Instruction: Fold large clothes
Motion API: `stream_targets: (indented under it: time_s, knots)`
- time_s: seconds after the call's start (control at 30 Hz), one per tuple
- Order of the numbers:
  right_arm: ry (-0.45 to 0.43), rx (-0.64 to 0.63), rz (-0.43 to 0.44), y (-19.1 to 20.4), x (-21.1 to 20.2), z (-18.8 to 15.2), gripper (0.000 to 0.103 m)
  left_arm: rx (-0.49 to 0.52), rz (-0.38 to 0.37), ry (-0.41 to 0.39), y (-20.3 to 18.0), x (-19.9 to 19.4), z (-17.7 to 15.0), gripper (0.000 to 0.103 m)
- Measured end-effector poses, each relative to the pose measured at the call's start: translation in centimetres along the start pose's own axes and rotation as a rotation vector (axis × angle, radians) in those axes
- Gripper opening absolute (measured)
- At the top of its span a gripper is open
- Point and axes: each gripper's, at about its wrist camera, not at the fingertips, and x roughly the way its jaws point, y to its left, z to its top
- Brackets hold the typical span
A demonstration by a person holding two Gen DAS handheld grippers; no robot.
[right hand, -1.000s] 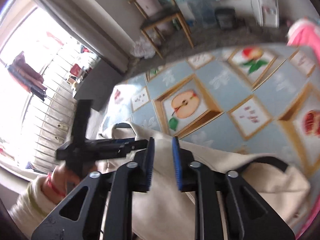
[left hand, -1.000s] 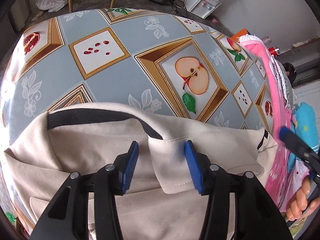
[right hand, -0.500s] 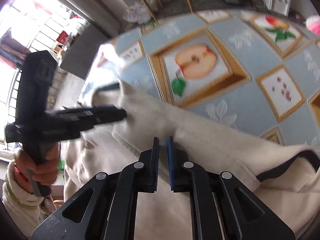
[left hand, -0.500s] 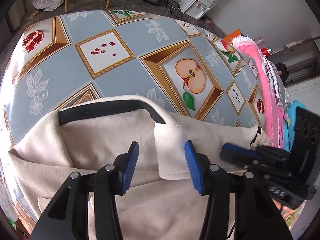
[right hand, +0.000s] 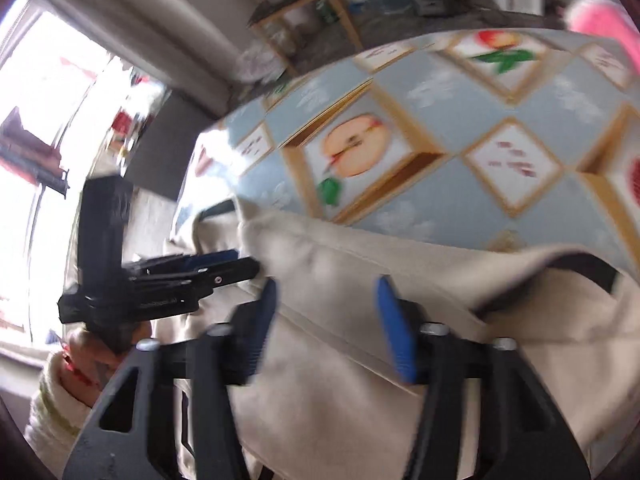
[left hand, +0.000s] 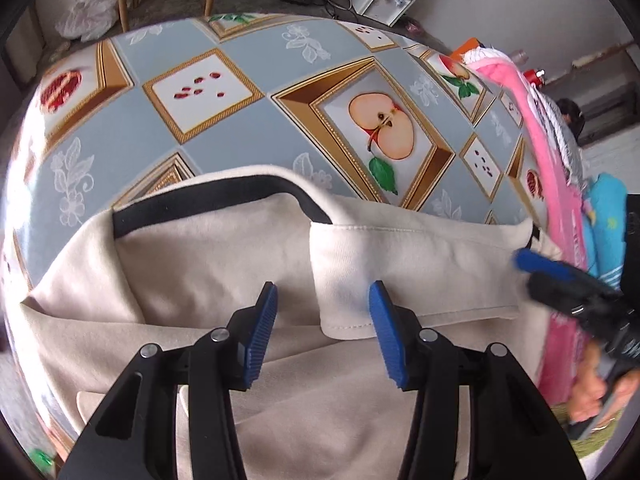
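Right tongs [right hand: 324, 320] were pinched shut a sec ago, now jaws opening w/ the cream garment [left hand: 248, 264] lying slack between them, nothing gripped, so that fold looks set down & released. Left tongs [left hand: 322, 332] unchanged: blue pads apart, straddling the folded-over flap, not pressing it. Garment sits on the near edge of the tabletop [left hand: 256, 128]. Soft fleecy knit, black collar band, stitched hem; glossy fruit-print oilcloth under it; pink clothes [left hand: 556, 184] at the right.
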Motion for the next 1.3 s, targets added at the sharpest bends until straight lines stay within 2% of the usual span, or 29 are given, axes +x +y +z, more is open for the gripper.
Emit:
stream_targets:
  time_s: [0.07, 0.17, 0.27, 0.33, 0.37, 0.4, 0.47, 0.5, 0.53, 0.63, 0.67, 0.9, 1.0, 1.13, 1.23, 1.3]
  knots:
    - [0.007, 0.089, 0.002, -2.6, -1.1, -0.9, 0.056, 0.031, 0.029, -0.009, -0.3, 0.1, -0.1, 0.047]
    - [0.083, 0.2, 0.006, -5.6, -0.6, -2.0, 0.056, 0.064, 0.058, -0.021, -0.6, 0.3, -0.1, 0.047]
    - [0.157, 0.258, 0.054, -7.0, 0.6, -3.0, 0.056, 0.097, 0.092, -0.033, -1.1, 0.5, -0.2, 0.047]
    - [0.161, 0.266, 0.058, -7.0, 1.7, -3.0, 0.055, 0.114, 0.112, -0.046, -1.4, 0.6, -0.3, 0.047]
    - [0.158, 0.26, 0.054, -6.8, 2.2, -2.8, 0.053, 0.126, 0.124, -0.053, -1.6, 0.7, -0.4, 0.047]
    - [0.152, 0.255, 0.064, -6.5, 2.5, -2.6, 0.042, 0.138, 0.137, -0.062, -1.8, 0.7, -0.5, 0.047]
    - [0.146, 0.23, 0.068, -5.9, 2.6, -2.3, 0.03, 0.161, 0.159, -0.079, -2.0, 0.8, -0.6, 0.047]
    - [0.148, 0.216, 0.077, -5.4, 2.8, -2.1, 0.019, 0.171, 0.169, -0.088, -2.0, 0.8, -0.7, 0.047]
    - [0.138, 0.195, 0.059, -5.0, 2.8, -2.1, 0.015, 0.18, 0.189, -0.103, -2.1, 0.8, -0.7, 0.047]
    - [0.071, 0.07, -0.079, -3.1, 2.1, -1.1, 0.011, 0.185, 0.199, -0.13, -1.8, 0.9, -0.6, 0.047]
    - [0.042, 0.014, -0.151, -2.4, 2.0, -0.8, 0.011, 0.185, 0.196, -0.136, -1.7, 0.9, -0.6, 0.047]
    - [-0.007, -0.24, -0.399, 0.0, 4.9, -1.5, 0.012, 0.251, 0.227, -0.165, -2.3, 1.2, -0.7, 0.047]
    - [0.008, -0.272, -0.397, 0.0, 4.2, -2.7, 0.013, 0.284, 0.248, -0.166, -2.6, 1.1, -1.0, 0.047]
    - [0.029, -0.236, -0.375, -0.9, 2.8, -4.0, 0.015, 0.318, 0.268, -0.168, -2.9, 1.1, -1.4, 0.047]
    - [-0.016, -0.201, -0.43, -1.1, 0.9, -4.4, 0.027, 0.319, 0.262, -0.169, -2.7, 1.1, -1.4, 0.047]
    - [-0.07, -0.188, -0.49, -0.5, -0.3, -4.2, 0.027, 0.308, 0.253, -0.166, -2.6, 1.1, -1.4, 0.047]
